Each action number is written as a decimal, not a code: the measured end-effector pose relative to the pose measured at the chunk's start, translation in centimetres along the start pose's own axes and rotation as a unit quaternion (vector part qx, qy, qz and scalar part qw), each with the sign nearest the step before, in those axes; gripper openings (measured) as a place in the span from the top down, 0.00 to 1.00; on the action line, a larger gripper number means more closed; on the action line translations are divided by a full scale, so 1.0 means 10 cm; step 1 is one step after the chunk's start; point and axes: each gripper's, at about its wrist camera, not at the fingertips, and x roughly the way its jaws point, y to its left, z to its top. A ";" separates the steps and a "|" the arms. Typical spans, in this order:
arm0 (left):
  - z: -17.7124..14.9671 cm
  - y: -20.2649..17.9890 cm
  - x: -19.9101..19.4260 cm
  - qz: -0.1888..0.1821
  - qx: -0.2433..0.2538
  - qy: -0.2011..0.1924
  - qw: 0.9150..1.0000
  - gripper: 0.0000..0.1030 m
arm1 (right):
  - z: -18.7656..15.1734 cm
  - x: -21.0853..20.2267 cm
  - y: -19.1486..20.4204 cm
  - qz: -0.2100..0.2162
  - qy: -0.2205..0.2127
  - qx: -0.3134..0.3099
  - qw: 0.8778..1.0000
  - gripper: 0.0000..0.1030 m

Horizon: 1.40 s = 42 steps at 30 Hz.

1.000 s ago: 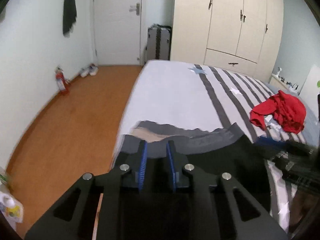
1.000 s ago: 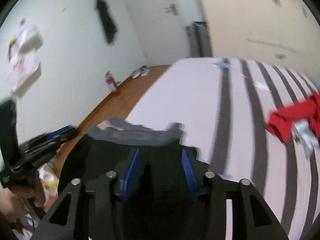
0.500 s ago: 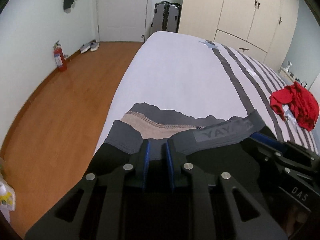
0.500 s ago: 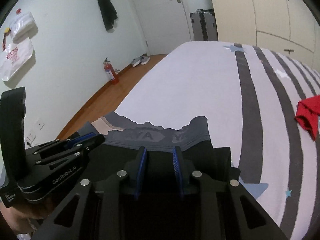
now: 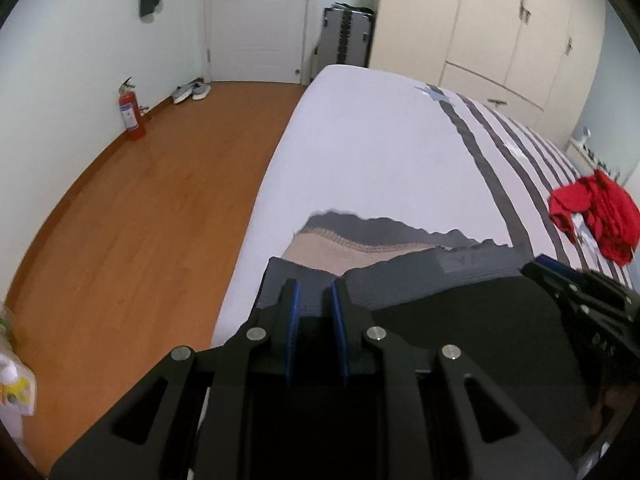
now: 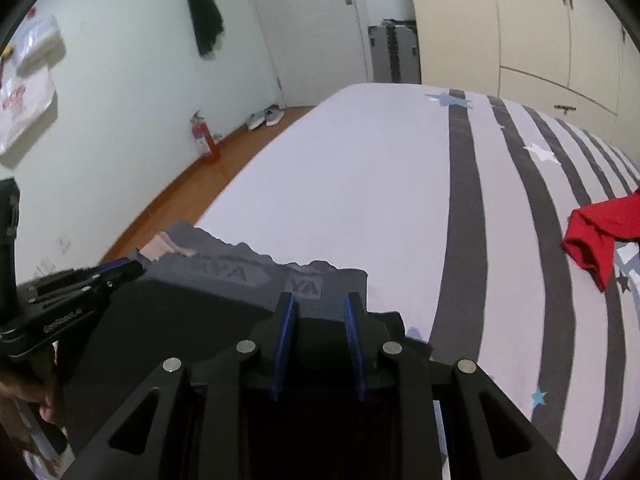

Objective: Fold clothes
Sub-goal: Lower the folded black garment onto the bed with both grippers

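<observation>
A black pair of shorts [image 5: 460, 312] with a grey lettered waistband [image 6: 248, 276] and a tan inside hangs stretched between my two grippers, low over the near edge of the striped bed [image 5: 380, 152]. My left gripper [image 5: 314, 294] is shut on the waistband's left end. My right gripper [image 6: 320, 306] is shut on its right end, with grey band showing between the blue pads. Each gripper shows at the side of the other's view, the right gripper [image 5: 560, 276] and the left gripper [image 6: 116, 270]. The body of the shorts is hidden under the grippers.
A red garment [image 5: 596, 216] lies crumpled on the bed's right side. Left of the bed is wooden floor [image 5: 140, 240] with a fire extinguisher [image 5: 130, 112] and shoes [image 5: 192, 90] by the wall. A suitcase [image 5: 346, 36] and wardrobe [image 5: 480, 20] stand behind.
Both grippers have sunk toward the bed with the shorts held between them. The right gripper's jaws have narrowed onto the waistband. The tan inside of the waistband shows more.
</observation>
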 end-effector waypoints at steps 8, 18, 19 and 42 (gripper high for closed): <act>0.03 0.02 0.05 0.000 -0.006 0.013 1.000 0.85 | 0.00 0.12 -0.02 0.006 0.009 0.010 1.000 0.79; 0.03 -0.14 -1.13 -0.041 0.020 -0.101 0.994 0.87 | 0.11 -0.81 0.06 0.035 -0.068 -0.020 0.997 0.79; -0.07 -0.18 -1.22 -0.047 0.022 -0.106 0.993 0.87 | 0.04 -0.90 0.12 0.038 -0.074 -0.027 0.996 0.79; -0.49 -0.14 -1.01 -0.036 -0.033 -0.064 0.997 0.90 | -0.35 -0.79 0.29 0.040 -0.054 -0.013 0.998 0.85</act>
